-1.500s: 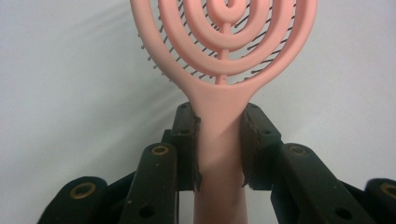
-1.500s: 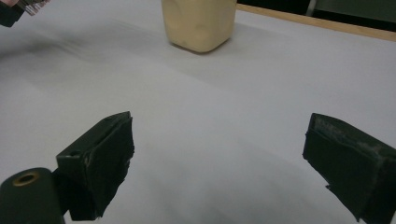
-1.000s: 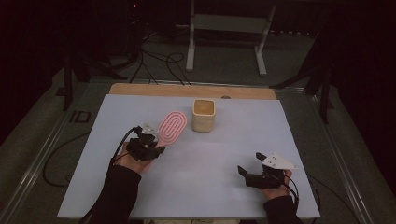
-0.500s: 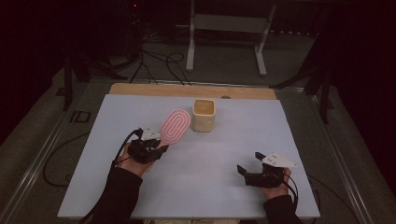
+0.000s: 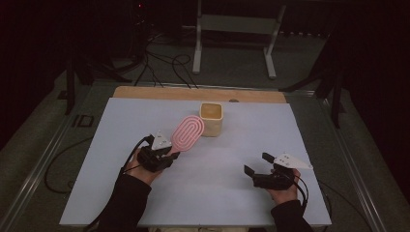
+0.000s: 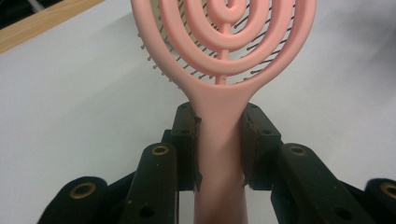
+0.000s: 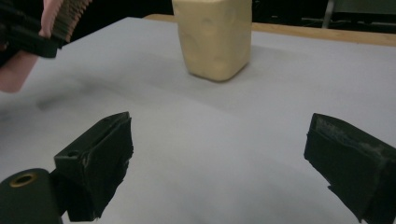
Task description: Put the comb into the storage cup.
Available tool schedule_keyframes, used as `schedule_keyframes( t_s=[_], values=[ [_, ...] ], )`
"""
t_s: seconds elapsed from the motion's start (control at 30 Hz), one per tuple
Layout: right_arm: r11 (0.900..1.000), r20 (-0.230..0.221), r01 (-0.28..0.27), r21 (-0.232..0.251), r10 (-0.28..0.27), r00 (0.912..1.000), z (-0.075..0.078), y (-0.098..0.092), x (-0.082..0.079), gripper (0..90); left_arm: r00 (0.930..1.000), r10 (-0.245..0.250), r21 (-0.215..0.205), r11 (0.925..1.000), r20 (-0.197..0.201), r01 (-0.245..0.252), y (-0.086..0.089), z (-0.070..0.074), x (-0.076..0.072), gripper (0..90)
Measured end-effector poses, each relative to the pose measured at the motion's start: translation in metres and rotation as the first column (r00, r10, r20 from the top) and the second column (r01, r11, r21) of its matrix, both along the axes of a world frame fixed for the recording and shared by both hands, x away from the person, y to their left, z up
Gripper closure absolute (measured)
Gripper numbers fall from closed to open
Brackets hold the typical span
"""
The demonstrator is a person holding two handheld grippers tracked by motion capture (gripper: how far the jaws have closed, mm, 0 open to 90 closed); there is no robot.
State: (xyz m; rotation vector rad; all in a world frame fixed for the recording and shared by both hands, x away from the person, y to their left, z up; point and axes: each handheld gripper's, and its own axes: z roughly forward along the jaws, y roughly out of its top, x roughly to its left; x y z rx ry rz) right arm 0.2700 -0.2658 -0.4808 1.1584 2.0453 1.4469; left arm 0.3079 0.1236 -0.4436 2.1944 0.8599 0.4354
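Observation:
A pink hairbrush (image 5: 186, 133) with a looped open head is held above the white table top, its handle (image 6: 219, 154) clamped between the pads of my left gripper (image 5: 167, 153). The brush head (image 6: 224, 42) points toward a cream square cup (image 5: 211, 118) that stands upright at the table's middle back. My right gripper (image 5: 256, 164) rests low at the front right, jaws wide apart with nothing between them. In the right gripper view the cup (image 7: 214, 37) stands ahead and the brush (image 7: 63, 16) shows at the top left.
The white table sheet (image 5: 121, 121) lies over a wooden board whose strip (image 5: 159, 93) shows along the back edge. Cables (image 5: 159, 63) and a metal stand (image 5: 237, 29) sit on the dark floor behind the table.
The left gripper with the brush has drifted slightly toward the right and the cup. The right gripper has stayed in place.

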Motion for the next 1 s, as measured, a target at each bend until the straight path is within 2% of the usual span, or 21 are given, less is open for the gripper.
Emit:
schedule_keyframes(
  t_s=[0.17, 0.33, 0.53, 0.73, 0.87, 1.0],
  values=[
    [1.000, -0.007, -0.013, -0.007, 0.013, 0.9999, 0.008, 0.005, 0.004, 7.8, 1.0000, -0.009, 0.000, 1.0000, 0.002, 0.009, -0.002, -0.001, 0.000, 70.9],
    [0.999, -0.019, -0.041, -0.011, 0.041, 0.9990, 0.017, 0.017, 0.013, 7.8, 0.9998, -0.019, -0.001, 0.9998, 0.009, 0.019, -0.005, 0.000, -0.002, 70.9],
    [0.998, -0.014, -0.068, 0.012, 0.068, 0.9975, 0.024, 0.031, 0.021, 7.9, 0.9996, -0.025, -0.003, 0.9997, 0.012, 0.025, -0.006, -0.001, -0.002, 70.9],
    [0.995, -0.007, -0.104, 0.001, 0.104, 0.9946, 0.031, 0.045, 0.026, 7.9, 0.9992, -0.036, 0.000, 0.9993, 0.018, 0.036, -0.010, -0.001, -0.003, 70.9],
    [0.993, -0.006, -0.117, 0.018, 0.117, 0.9931, 0.036, 0.054, 0.029, 7.8, 0.9987, -0.042, 0.003, 0.9991, 0.028, 0.042, -0.012, -0.002, -0.004, 70.9],
    [0.990, -0.002, -0.142, 0.013, 0.142, 0.9898, 0.040, 0.063, 0.032, 7.8, 0.9984, -0.049, 0.004, 0.9988, 0.029, 0.049, -0.014, -0.002, -0.004, 70.9]
  ],
)
